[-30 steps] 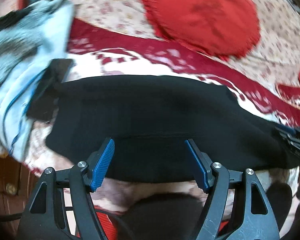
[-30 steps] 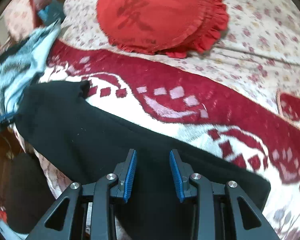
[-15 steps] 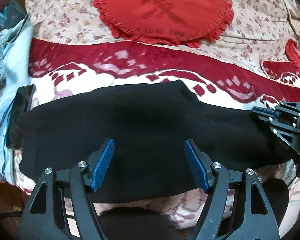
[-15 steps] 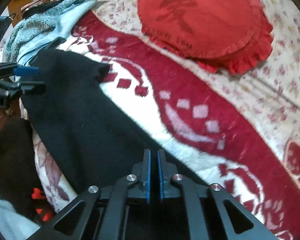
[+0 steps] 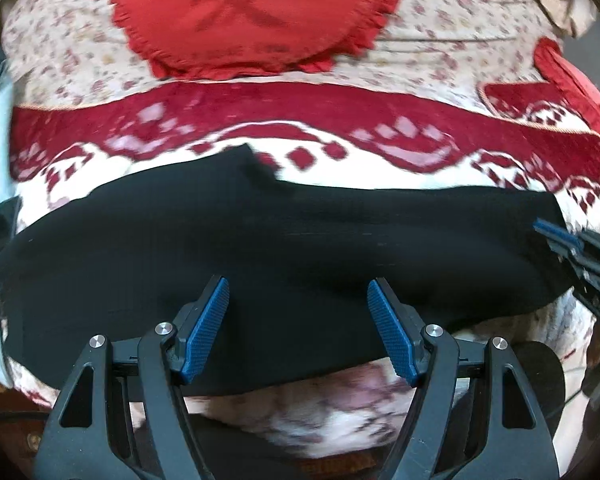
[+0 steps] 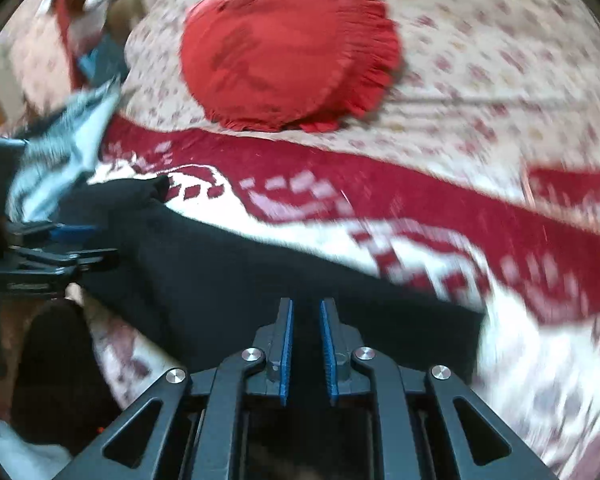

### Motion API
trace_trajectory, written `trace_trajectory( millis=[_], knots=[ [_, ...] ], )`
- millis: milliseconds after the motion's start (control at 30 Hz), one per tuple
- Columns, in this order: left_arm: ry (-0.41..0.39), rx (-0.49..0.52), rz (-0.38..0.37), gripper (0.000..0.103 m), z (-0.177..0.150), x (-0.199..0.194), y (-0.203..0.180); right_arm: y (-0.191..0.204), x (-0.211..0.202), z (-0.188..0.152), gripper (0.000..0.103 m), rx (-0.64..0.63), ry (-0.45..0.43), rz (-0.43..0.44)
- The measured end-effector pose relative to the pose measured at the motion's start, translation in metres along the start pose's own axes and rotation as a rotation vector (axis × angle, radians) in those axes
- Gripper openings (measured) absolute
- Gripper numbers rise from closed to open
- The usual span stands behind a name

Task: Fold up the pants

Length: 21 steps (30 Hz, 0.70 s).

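Black pants [image 5: 284,240] flat on the bed, long axis running across in front of me, folded to a strip.

My left gripper [image 5: 298,332] hangs spread wide over the near edge mid-length, nothing between its blue pads. My right gripper [image 6: 306,350] sits at the far end, jaws just eased open to a narrow gap, cloth under it, not clamped. Red-and-white blanket [image 5: 380,152] beneath, round red cushion [image 6: 288,52] behind.

1. The left wrist view looks steeply down from close above the long black fabric pants [image 5: 260,264], facing the round red frilled cushion [image 5: 256,16] across the bed.
2. The right wrist view looks down from the pants' [image 6: 260,280] other end, also close.
3. Both views share the cushion [image 6: 288,52] and the pants.
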<state>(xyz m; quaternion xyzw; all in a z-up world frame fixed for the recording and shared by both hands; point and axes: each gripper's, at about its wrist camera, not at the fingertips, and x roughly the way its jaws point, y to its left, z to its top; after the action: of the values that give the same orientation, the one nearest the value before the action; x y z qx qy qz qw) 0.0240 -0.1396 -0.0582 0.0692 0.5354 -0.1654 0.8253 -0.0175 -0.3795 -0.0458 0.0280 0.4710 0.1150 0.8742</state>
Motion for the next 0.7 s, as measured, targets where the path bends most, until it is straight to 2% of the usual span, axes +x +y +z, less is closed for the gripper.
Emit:
trace_trajectory(
  millis=[200,300,367,433,600,700],
  knots=[
    [0.000,0.061,-0.030,0.073,0.006,0.008,-0.036,-0.024,-0.018,-0.039,0.013,0.136,-0.028,0.014],
    [0.016,0.096,-0.027,0.073,0.007,0.019,-0.050,-0.038,-0.013,-0.056,0.015,0.217,-0.032,0.067],
    [0.025,0.121,-0.002,0.073,0.007,0.026,-0.058,-0.048,-0.014,-0.062,0.015,0.284,-0.065,0.121],
    [0.025,0.140,0.016,0.073,0.007,0.025,-0.062,-0.051,-0.024,-0.064,0.015,0.314,-0.084,0.138],
    [-0.006,0.168,-0.028,0.073,0.018,0.010,-0.077,-0.060,-0.050,-0.078,0.023,0.351,-0.127,0.114],
    [-0.019,0.239,-0.079,0.073,0.028,0.004,-0.105,-0.070,-0.058,-0.093,0.031,0.397,-0.131,0.109]
  ],
)
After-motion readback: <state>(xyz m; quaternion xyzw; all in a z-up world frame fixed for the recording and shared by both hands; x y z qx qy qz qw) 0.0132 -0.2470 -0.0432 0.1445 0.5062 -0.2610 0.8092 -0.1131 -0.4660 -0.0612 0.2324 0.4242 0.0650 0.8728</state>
